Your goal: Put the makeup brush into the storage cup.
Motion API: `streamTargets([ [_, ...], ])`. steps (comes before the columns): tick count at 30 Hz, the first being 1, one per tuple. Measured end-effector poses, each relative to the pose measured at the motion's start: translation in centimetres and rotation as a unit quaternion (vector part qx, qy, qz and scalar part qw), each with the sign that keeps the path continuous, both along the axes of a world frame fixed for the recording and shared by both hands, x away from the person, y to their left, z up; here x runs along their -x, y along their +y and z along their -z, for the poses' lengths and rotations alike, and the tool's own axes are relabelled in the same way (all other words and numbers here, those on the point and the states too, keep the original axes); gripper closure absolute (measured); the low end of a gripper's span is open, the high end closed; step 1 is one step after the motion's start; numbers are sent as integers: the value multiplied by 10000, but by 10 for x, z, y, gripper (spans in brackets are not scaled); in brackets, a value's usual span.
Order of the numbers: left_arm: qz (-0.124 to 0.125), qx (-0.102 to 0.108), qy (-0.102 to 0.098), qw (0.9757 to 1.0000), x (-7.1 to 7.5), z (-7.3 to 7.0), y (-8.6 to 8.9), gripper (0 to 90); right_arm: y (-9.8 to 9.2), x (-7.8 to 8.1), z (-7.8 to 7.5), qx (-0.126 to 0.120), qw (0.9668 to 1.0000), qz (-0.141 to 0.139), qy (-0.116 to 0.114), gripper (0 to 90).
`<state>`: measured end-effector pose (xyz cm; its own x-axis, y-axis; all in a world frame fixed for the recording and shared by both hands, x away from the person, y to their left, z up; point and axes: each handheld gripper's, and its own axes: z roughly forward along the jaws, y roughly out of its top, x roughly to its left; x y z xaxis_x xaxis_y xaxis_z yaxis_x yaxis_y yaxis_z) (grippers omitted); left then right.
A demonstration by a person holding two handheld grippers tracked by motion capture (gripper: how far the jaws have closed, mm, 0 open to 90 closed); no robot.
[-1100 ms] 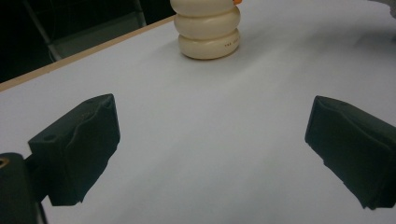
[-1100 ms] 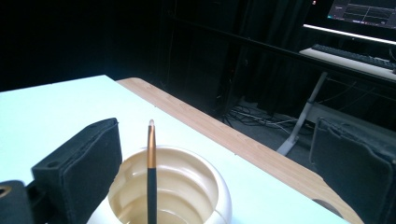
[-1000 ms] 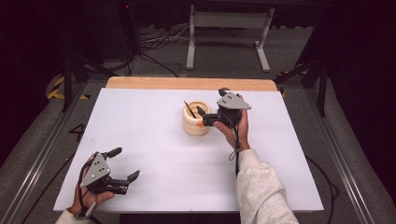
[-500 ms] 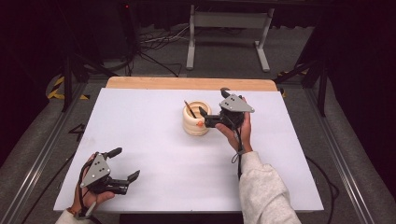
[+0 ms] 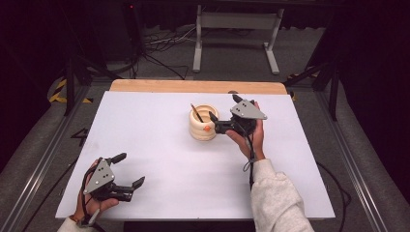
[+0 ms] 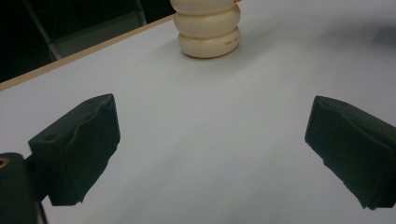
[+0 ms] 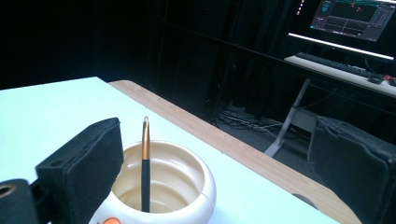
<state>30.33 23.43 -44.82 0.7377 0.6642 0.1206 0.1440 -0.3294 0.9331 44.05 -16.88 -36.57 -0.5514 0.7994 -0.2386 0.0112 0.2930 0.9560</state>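
A cream ribbed holder (image 5: 203, 124) stands upright at the middle back of the white table (image 5: 159, 145); it also shows at the top of the left gripper view (image 6: 208, 29). A dark brush with an orange ferrule (image 7: 145, 163) leans inside it (image 5: 196, 112). My right gripper (image 5: 223, 112) hovers just right of the holder, open, with one jaw at the holder's rim (image 7: 163, 186) and nothing held. My left gripper (image 5: 127, 170) rests at the near left corner, open and empty, aimed across the table (image 6: 210, 140).
A wooden strip (image 5: 193, 86) edges the table's far side. Beyond it are a metal stand (image 5: 237, 29) and cables on the floor. A desk with a monitor (image 7: 355, 18) and keyboard stands off the table in the right gripper view.
The right gripper has drawn slightly right and back from the holder, with the brush left standing in it. The left gripper has stayed put.
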Motion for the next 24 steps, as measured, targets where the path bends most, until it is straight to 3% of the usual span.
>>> streamTargets([
  [24,-6,-2,18,10000,0,0,0,41,-7,16,0,102,9998,-44,-138,43],
])
